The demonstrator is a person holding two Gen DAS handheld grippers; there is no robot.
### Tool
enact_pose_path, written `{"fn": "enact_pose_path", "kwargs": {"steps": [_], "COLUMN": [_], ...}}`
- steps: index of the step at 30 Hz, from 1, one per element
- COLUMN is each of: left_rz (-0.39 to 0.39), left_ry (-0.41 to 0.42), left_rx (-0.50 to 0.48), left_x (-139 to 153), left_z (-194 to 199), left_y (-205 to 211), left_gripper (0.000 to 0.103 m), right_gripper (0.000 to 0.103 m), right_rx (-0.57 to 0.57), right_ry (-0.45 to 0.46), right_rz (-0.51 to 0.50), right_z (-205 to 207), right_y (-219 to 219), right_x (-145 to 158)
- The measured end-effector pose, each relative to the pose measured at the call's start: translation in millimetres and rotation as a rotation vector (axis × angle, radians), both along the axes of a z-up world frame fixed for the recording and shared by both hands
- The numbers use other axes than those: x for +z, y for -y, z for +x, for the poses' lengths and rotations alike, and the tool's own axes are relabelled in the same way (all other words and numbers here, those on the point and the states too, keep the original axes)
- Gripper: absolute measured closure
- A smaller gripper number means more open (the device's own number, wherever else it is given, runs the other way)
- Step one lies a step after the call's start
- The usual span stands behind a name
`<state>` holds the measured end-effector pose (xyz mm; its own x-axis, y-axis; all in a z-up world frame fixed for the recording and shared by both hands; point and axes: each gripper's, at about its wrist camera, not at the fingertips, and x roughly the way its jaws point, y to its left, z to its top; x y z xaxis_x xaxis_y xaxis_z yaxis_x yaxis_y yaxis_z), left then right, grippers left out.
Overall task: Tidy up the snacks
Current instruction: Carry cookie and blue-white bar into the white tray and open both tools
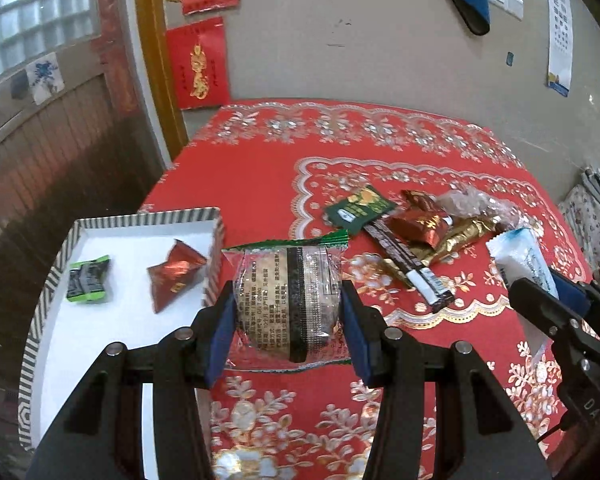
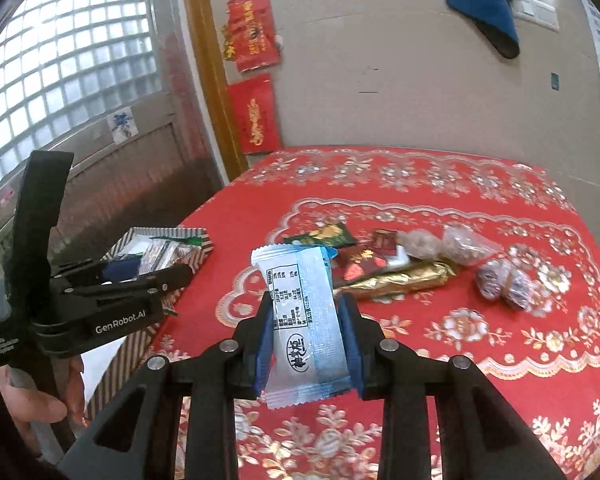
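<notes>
Left fingers [image 1: 288, 312] clamped on round cake pack [image 1: 288, 304], centre frame, just right of striped tray [image 1: 52, 280]. Right fingers [image 2: 308, 336] clamped on pale blue wafer pack [image 2: 300, 312]. Both look light, crinkly, slippery w/ crushable insides; grip mid-body, gently. Leftover pile [image 1: 420, 228] sits upper right on counter [image 1: 260, 184].

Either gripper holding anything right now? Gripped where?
Left gripper clamps the clear round-cake packet across its middle. Right gripper pinches the light-blue snack packet by its long sides, near the lower half.
</notes>
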<state>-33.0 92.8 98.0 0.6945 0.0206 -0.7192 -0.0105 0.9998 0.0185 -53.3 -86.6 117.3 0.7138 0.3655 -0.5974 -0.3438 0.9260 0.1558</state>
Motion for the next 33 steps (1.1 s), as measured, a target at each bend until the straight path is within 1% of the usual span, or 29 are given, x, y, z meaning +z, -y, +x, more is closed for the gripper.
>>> {"fn": "enact_pose_path", "kwargs": {"steps": [8,16,25,33], "left_rz": [-0.007,-0.011,-0.022,-0.018], "left_ry": [0.014,0.011,-0.001,-0.030], "left_rx": [0.054,0.116,0.178,0.238], "left_x": [4.4,1.7,-5.5,-17.1], "left_z": [-7.4,-13.0,-18.1,-21.5], "left_y": [-34.2,-71.8,-109.7,-145.3], "left_gripper": [0.055,0.055,0.055,0.055], "right_gripper": [0.072,0.072,0.072,0.072], "right_rx": [0.071,0.139,0.203,0.275], "right_ry": [0.007,0.000,-0.017,-0.037], "right_rz": [-0.012,-0.032,-0.049,-0.068], "right_z": [3.0,4.6,6.0,8.5], "right_y": [-42.7,-86.7,-132.6,-180.3], "right_x": [5.9,5.1,2.7,-1.1]}}
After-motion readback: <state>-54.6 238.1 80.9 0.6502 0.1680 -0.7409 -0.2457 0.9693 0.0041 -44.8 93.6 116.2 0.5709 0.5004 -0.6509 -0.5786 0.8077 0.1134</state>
